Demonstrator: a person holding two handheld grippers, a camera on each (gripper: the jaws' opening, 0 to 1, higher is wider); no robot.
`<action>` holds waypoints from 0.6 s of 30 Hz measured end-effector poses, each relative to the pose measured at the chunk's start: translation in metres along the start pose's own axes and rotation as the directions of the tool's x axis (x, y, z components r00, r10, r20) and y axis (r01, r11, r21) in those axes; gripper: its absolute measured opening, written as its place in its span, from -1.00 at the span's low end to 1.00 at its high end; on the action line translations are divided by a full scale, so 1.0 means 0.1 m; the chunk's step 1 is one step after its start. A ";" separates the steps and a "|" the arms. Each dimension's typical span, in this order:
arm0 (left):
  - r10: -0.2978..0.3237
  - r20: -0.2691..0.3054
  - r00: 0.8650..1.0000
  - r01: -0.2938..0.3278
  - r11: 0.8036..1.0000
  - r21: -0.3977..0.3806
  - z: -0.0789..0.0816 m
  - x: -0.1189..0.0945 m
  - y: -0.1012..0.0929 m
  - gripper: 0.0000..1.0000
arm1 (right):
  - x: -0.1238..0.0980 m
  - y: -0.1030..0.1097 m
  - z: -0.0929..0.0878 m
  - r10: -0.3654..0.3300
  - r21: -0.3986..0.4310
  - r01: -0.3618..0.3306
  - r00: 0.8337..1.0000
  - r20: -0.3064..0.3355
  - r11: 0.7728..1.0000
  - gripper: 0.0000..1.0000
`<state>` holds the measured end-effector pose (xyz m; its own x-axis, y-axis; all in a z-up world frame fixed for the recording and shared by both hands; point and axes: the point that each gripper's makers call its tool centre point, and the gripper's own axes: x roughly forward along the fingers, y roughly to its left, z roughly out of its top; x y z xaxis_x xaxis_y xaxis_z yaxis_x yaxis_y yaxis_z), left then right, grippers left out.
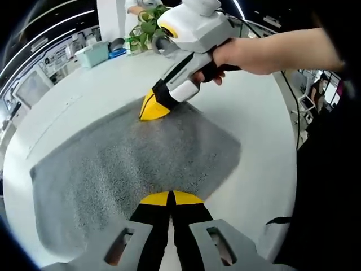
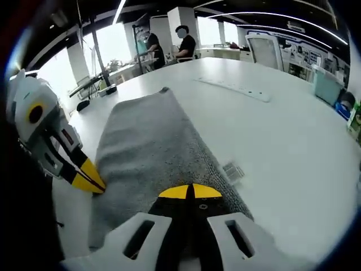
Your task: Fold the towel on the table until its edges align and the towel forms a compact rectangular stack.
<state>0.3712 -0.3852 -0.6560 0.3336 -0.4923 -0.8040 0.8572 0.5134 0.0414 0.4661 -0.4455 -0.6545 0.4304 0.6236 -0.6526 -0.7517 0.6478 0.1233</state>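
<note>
Towel [image 1: 135, 164] flat on table [image 1: 265, 130].
Left gripper [image 1: 169, 199] and right gripper [image 2: 189, 192] each clenched on a towel edge.

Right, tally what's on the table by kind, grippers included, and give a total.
Grey towel: 1
Grippers: 2, left gripper and right gripper, both shut on the towel's edges
Teal box: 1
Potted plant: 1
Total: 5

The right gripper [image 2: 189, 192] rested its closed yellow tips on the near end of the grey towel [image 2: 146, 147], which stretched away across the white table [image 2: 282, 141]. A small label [image 2: 232, 170] showed at the towel's right edge. The left gripper [image 2: 90, 178] touched the towel's left edge. Two people [image 2: 169, 45] stood far off.
</note>
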 end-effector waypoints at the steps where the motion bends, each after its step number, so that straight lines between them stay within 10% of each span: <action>1: 0.003 -0.001 1.000 -0.003 1.000 0.004 0.00 0.00 0.00 -0.99 | 0.00 0.00 0.00 -0.001 0.001 0.001 1.000 0.000 1.000 -1.00; 18: 0.041 -0.032 0.999 -0.041 0.999 0.020 -0.09 -0.07 0.08 -0.99 | -0.07 0.11 -0.10 -0.025 -0.123 0.017 0.997 -0.068 0.992 -1.00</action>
<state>0.3726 -0.3713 -0.6557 0.3559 -0.4475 -0.8204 0.8505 0.5190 0.0859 0.4499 -0.4474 -0.6560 0.4143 0.5760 -0.7046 -0.8000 0.5997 0.0198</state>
